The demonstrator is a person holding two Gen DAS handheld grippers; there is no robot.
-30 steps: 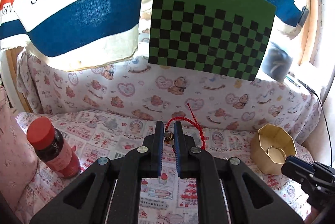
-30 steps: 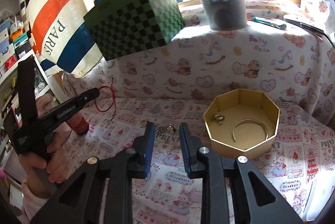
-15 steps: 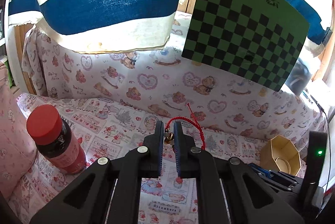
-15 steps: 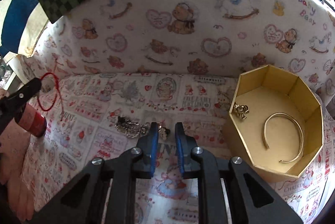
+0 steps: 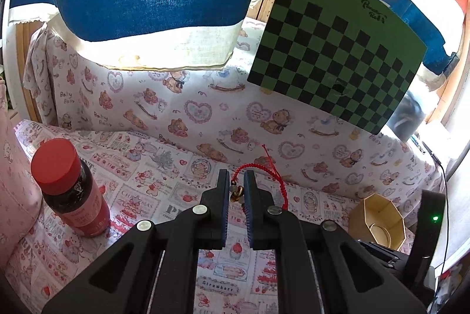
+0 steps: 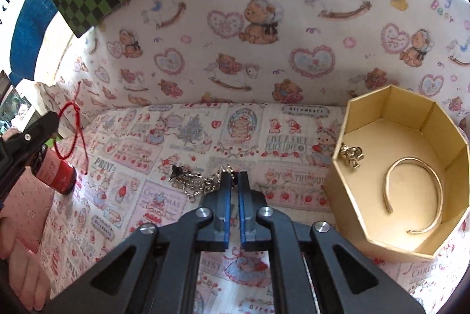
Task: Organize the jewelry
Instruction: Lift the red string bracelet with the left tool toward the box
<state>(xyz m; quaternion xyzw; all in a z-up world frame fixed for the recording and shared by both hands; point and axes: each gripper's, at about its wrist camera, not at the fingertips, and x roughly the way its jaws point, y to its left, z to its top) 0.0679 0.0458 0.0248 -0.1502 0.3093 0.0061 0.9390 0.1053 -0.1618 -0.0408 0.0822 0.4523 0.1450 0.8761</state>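
My left gripper [image 5: 236, 177] is shut on a red cord bracelet [image 5: 271, 176], pinching its small bead and charm, with the cord looping out past the fingertips. The right wrist view shows that same left gripper [image 6: 54, 116] at the left edge, the red cord bracelet [image 6: 72, 135] dangling from it. My right gripper [image 6: 234, 176] is down on the patterned cloth, shut on one end of a silver chain [image 6: 195, 182] that trails to the left. A gold octagonal box [image 6: 379, 245] at the right holds a gold bangle [image 6: 437, 190] and a small silver piece [image 6: 351, 155].
A red-capped bottle [image 5: 69, 187] stands at the left on the printed cloth [image 5: 164, 167]. A cloth-covered wall rises behind. A green checkered board [image 5: 337, 61] leans above it. The gold octagonal box [image 5: 379, 218] sits at the right, behind the right gripper's body [image 5: 423, 252]. A person's hand [image 6: 20, 270] holds the left tool.
My right gripper dropped toward the cloth and its jaws closed onto the silver chain. The left gripper swung a little left, still holding the red bracelet.
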